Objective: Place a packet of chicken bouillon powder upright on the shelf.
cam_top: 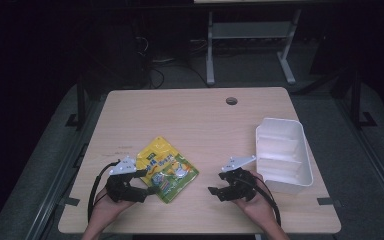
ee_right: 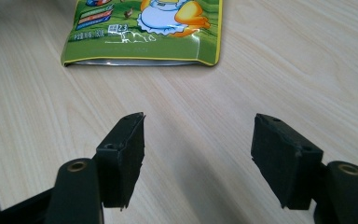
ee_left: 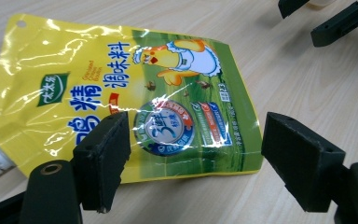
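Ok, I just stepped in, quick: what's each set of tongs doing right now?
Left tongs: open, over the yellow pouch, not gripping it.
Right tongs: open, holding nothing.

A white bin [cam_top: 283, 155] sits on the wooden table [cam_top: 200, 120] — right side.

Surface [cam_top: 200, 115]: light wood-grain top with rounded corners and a round cable hole [cam_top: 231, 101] near the far edge. Lying flat on it, left of centre toward the near side, a yellow and green pouch [cam_top: 166, 169] printed with a cartoon chick, face up. At the right side stands a white plastic bin [cam_top: 283, 155], well apart from the pouch.
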The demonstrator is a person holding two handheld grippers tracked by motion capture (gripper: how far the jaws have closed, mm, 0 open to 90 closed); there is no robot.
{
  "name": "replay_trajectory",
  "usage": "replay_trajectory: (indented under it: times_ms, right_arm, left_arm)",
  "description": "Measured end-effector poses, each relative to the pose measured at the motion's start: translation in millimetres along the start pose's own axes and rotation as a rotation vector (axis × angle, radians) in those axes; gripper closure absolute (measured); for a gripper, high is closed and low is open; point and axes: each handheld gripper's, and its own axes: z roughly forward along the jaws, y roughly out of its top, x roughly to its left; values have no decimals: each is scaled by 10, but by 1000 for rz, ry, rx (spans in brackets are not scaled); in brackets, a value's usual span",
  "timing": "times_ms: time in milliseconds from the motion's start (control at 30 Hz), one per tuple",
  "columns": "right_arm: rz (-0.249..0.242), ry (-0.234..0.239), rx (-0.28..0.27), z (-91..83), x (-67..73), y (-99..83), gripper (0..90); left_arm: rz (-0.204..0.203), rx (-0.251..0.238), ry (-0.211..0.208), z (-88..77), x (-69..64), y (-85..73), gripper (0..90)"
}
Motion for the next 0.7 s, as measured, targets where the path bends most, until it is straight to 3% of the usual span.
replay_trajectory:
  times_ms: [200,400,700]
  right_arm:
    - [-20,-6,14,51,46,11,339]
    - [-38,-1,11,82,88,65,340]
    - [-100,32,-23,148,213,514,371]
  left_arm:
    - [-40,1,13,-27,83,-28,245]
    - [-114,-16,39,-60,203,-64,254]
    - [-189,-19,101,-115,371,-120,303]
